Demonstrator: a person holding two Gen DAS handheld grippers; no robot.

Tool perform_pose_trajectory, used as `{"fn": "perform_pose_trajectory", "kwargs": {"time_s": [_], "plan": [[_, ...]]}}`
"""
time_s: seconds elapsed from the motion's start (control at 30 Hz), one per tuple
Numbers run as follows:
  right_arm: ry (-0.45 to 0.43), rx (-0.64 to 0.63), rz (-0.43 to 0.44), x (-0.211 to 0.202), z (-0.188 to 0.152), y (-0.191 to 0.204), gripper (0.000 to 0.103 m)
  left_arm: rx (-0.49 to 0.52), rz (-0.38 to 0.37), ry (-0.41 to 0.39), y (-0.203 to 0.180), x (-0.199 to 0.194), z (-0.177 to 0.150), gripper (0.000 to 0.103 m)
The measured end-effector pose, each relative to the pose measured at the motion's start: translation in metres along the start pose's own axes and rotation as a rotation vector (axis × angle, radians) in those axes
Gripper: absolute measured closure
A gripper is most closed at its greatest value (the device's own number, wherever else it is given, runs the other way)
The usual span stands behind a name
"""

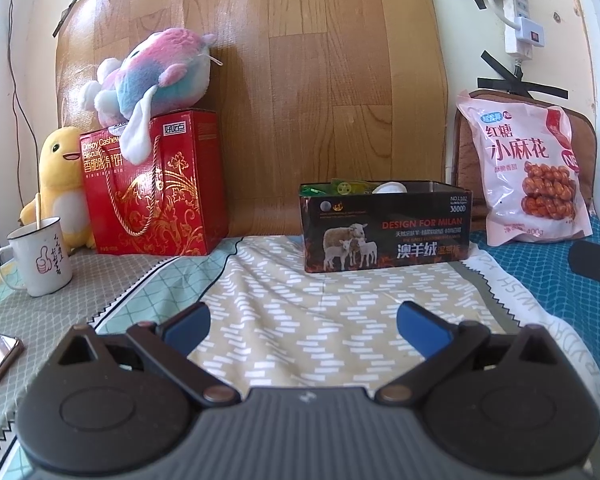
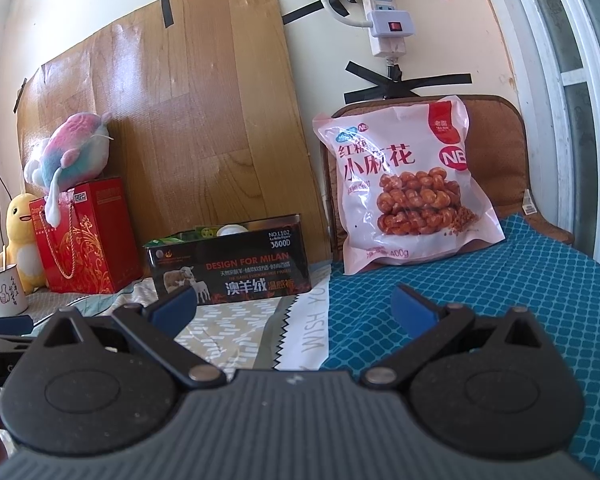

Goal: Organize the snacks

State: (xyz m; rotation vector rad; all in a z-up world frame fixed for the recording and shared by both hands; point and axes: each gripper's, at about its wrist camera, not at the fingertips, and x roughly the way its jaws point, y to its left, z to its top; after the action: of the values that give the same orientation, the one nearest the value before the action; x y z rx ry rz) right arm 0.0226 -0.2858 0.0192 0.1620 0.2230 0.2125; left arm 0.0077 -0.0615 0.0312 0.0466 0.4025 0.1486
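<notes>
Blue-padded, your left gripper (image 1: 303, 322) and right gripper (image 2: 293, 304) both gape wide, holding nothing. Beyond them the black tin (image 1: 386, 226) sits mid-table (image 1: 284, 320); the pink snack bag (image 2: 406, 184) leans at the table's far right edge.

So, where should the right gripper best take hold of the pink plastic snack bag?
Probably the flat sealed top edge of the pink plastic snack bag, approached from the front. The bag leans upright against the brown cushion and its body bulges. The right gripper is open and empty.
</notes>
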Motion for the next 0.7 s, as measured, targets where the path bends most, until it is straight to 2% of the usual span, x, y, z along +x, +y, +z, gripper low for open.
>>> {"fn": "perform_pose_trajectory", "kwargs": {"time_s": [0.7], "plan": [[-0.001, -0.001, 0.025, -0.0017, 0.0015, -0.0005, 0.0, 0.024, 0.016, -0.005, -0.0028, -0.0018, 0.0003, 0.0]]}}
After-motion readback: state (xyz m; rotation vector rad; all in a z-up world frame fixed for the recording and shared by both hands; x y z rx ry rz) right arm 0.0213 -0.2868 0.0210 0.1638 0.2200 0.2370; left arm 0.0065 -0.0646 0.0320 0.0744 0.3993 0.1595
